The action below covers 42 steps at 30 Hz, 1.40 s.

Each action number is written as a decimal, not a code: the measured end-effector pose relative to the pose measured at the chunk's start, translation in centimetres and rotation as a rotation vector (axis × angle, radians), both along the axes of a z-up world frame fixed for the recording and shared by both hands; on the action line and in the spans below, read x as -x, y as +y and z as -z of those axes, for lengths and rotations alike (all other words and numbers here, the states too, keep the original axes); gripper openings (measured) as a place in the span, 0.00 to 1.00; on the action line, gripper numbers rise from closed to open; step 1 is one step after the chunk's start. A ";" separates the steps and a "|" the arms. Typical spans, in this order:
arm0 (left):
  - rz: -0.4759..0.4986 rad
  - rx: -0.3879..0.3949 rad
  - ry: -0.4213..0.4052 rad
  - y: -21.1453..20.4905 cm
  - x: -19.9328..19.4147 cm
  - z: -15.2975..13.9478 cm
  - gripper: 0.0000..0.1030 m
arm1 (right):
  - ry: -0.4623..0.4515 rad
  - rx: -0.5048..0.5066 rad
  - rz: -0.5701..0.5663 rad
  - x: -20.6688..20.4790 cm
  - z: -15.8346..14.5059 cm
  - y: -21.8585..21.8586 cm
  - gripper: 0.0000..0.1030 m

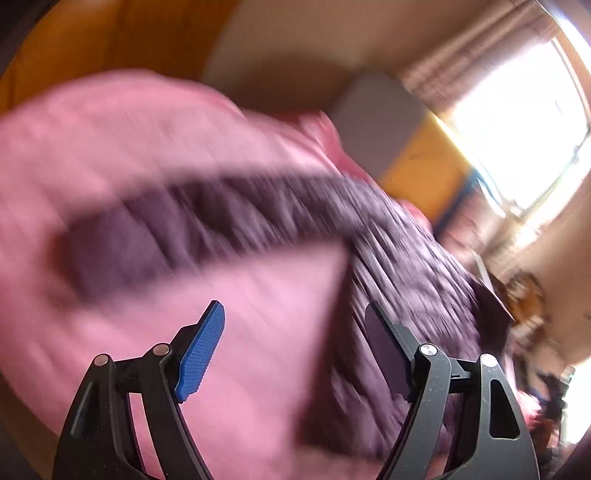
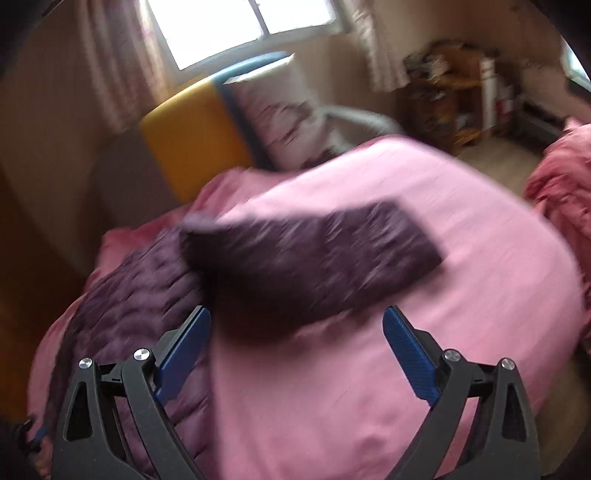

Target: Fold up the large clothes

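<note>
A dark purple quilted garment (image 1: 399, 266) lies spread on a pink bed sheet (image 1: 110, 140). One sleeve (image 1: 177, 225) stretches out to the left in the left wrist view. My left gripper (image 1: 295, 325) is open above the sheet, its right finger over the garment's edge, nothing between the pads. In the right wrist view the other sleeve (image 2: 314, 251) lies across the pink sheet (image 2: 424, 332) toward the right, with the body of the garment (image 2: 136, 295) at the left. My right gripper (image 2: 295, 332) stands wide open just in front of that sleeve and holds nothing. Both views are blurred.
A yellow and blue headboard (image 2: 195, 133) and a patterned pillow (image 2: 284, 110) stand at the far end of the bed. A crumpled pink blanket (image 2: 565, 192) lies at the right. A cluttered wooden shelf (image 2: 454, 92) and a bright window (image 2: 243, 22) are behind.
</note>
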<state>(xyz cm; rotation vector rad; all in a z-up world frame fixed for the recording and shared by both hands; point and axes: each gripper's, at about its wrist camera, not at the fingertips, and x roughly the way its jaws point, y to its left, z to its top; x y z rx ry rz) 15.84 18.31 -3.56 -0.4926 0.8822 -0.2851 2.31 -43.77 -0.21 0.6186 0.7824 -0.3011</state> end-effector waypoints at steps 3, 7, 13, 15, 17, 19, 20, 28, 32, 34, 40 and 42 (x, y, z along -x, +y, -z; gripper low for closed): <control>0.086 0.100 0.074 -2.8 1.0 3.1 0.75 | 0.079 -0.188 -0.209 -0.6 4.3 6.4 0.91; 0.125 0.162 0.120 -5.5 0.9 5.2 0.75 | 0.120 -0.238 -0.337 -2.1 6.9 11.5 0.71; 0.195 0.092 0.129 -7.9 1.4 5.2 0.16 | 0.119 -0.115 -0.405 -3.2 4.5 13.1 0.11; 0.233 0.059 0.105 -8.0 3.0 3.8 0.16 | 0.075 -0.072 -0.429 -1.7 2.4 12.6 0.10; 0.277 0.020 0.106 -8.0 5.3 3.4 0.16 | 0.071 -0.042 -0.448 -0.1 1.0 11.7 0.10; 0.303 -0.004 0.121 -8.0 7.4 3.4 0.16 | 0.127 -0.044 -0.457 1.7 1.7 11.6 0.10; 0.316 -0.026 0.138 -8.2 9.0 3.8 0.16 | 0.168 -0.035 -0.469 2.4 2.3 11.8 0.10; 0.099 -0.028 0.093 -3.3 12.1 2.1 0.82 | 0.245 0.053 -0.429 2.9 3.6 13.0 0.65; -0.204 -0.066 0.079 3.5 9.4 1.2 0.82 | 0.099 0.177 -0.388 1.7 0.2 13.2 0.83; -0.416 -0.118 0.110 8.5 8.3 1.2 0.82 | 0.026 0.152 -0.419 -0.1 -0.5 15.0 0.83; -0.701 -0.058 0.150 19.9 5.2 2.2 0.82 | -0.006 0.095 -0.624 -5.0 1.5 24.3 0.83; -0.710 -0.044 0.153 21.7 3.3 2.4 0.82 | -0.005 0.103 -0.668 -6.6 2.2 27.2 0.83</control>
